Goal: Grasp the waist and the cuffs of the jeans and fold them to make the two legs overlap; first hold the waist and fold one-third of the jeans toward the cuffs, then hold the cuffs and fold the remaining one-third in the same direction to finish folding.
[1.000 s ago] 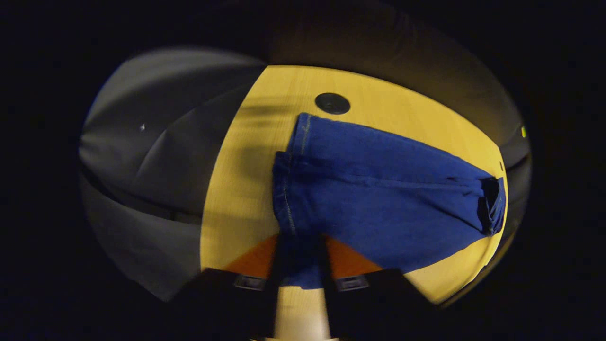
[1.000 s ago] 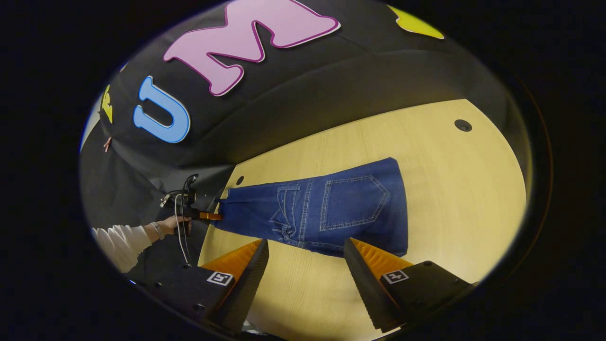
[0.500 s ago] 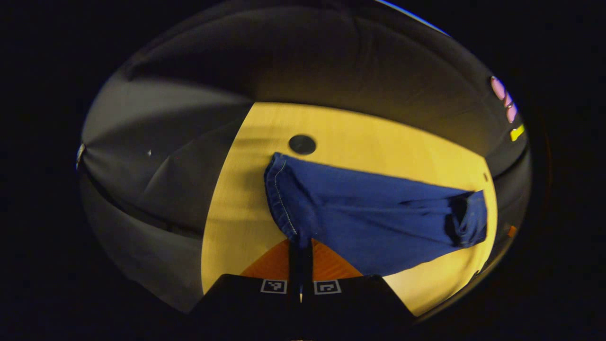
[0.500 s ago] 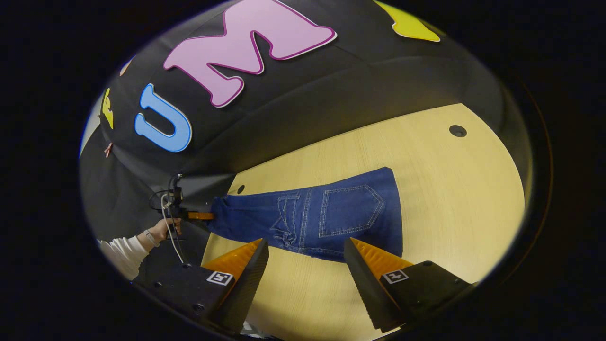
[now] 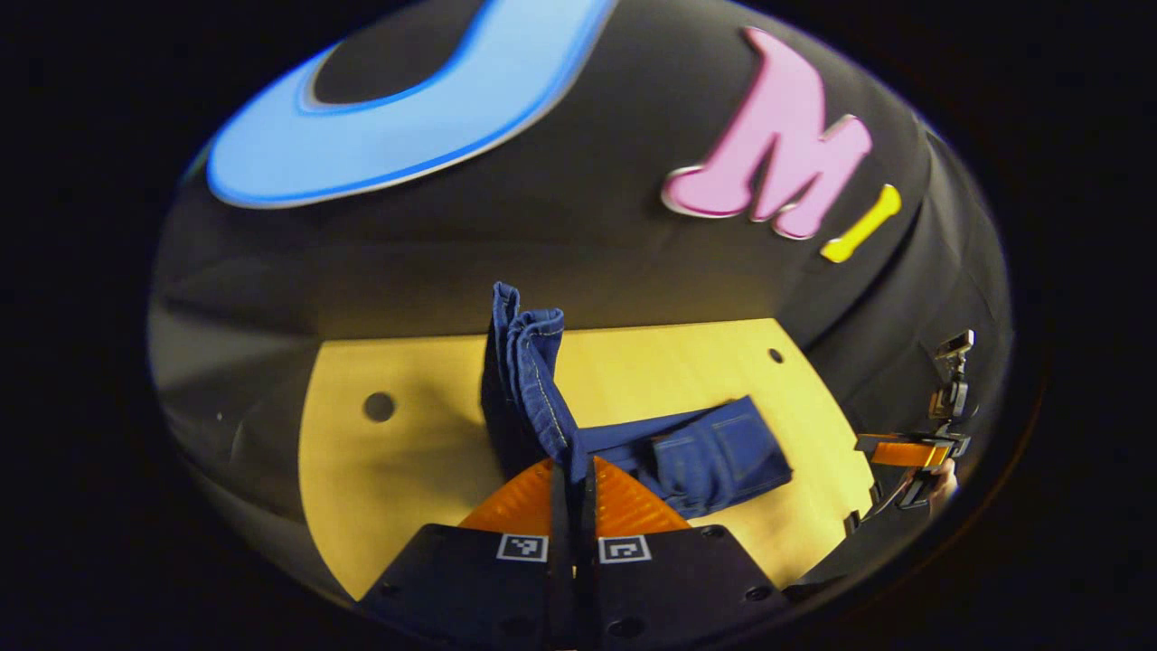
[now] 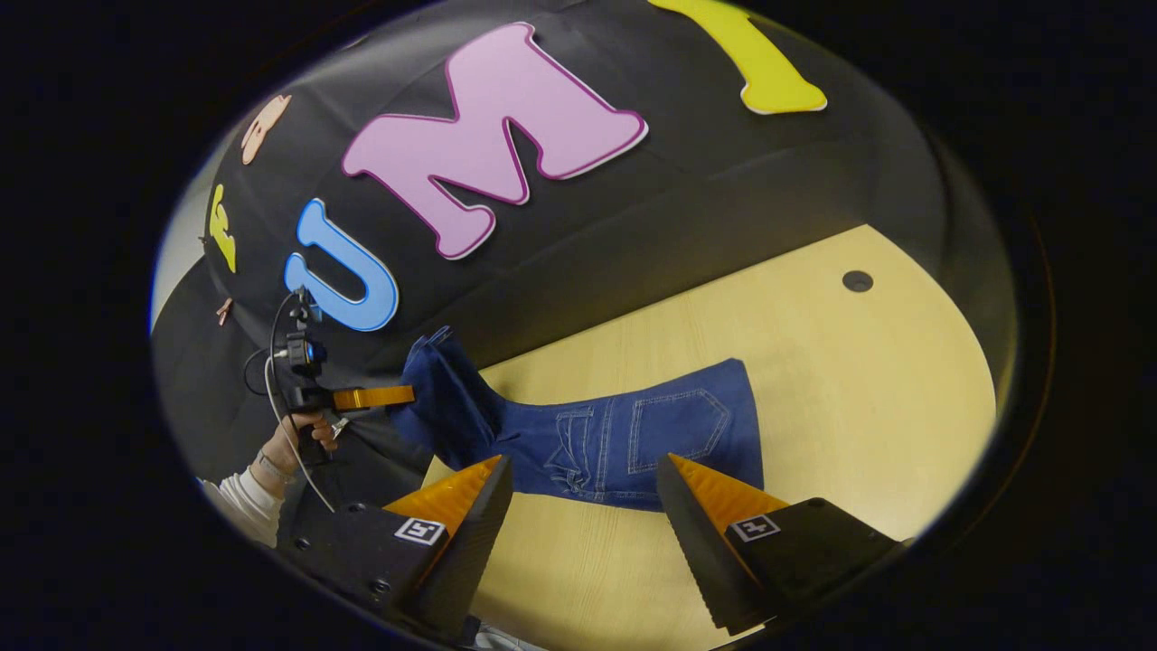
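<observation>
Denim's heavy and floppy, so the left gripper [image 5: 571, 479] has its fingers clamped on the jeans [image 6: 633, 438] cuffs, lifted off the worktop [image 6: 841, 380], while the right gripper [image 6: 583, 488] hangs with fingers apart near the waist.

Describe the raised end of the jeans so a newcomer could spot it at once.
Start at the wooden table, where the blue jeans lie. Follow them away from the back pocket to the cuffs, pinched in the left gripper. That end alone lifts off the table.
</observation>
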